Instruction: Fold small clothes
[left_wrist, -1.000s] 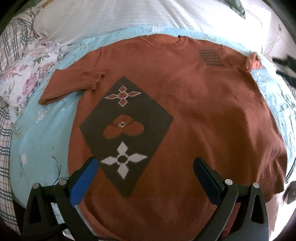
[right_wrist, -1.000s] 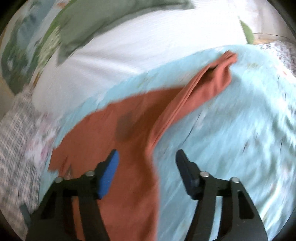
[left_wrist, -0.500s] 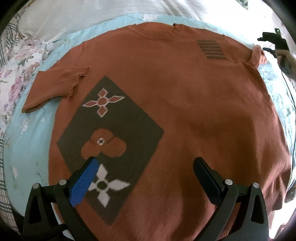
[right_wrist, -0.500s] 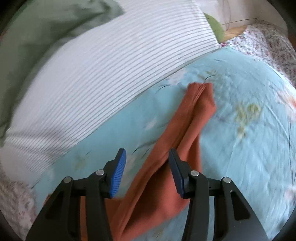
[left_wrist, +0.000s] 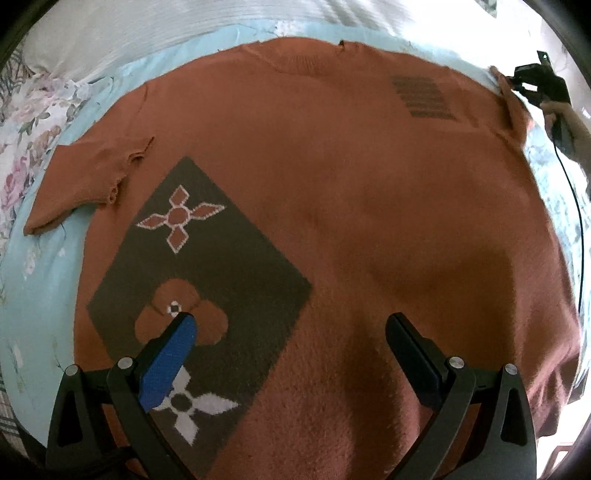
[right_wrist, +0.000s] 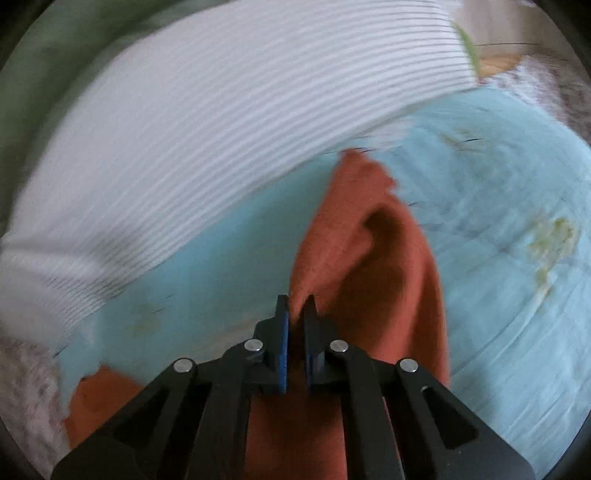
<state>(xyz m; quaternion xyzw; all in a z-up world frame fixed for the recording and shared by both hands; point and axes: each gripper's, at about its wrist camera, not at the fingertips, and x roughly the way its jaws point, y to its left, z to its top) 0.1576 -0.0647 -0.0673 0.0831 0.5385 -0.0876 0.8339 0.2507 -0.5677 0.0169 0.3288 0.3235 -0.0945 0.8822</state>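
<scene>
Right wrist: right gripper (right_wrist: 296, 312) jaws pinching sweater (left_wrist: 332, 184) sleeve; left gripper (left_wrist: 291, 343) jaws spread above sweater.

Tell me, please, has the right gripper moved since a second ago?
Yes. The right gripper has advanced along the sleeve toward the striped pillow, and its jaws, wide apart then, are now shut on that sleeve.

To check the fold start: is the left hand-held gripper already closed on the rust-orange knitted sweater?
No, the left hand-held gripper stands wide open above the rust-orange knitted sweater.
</scene>
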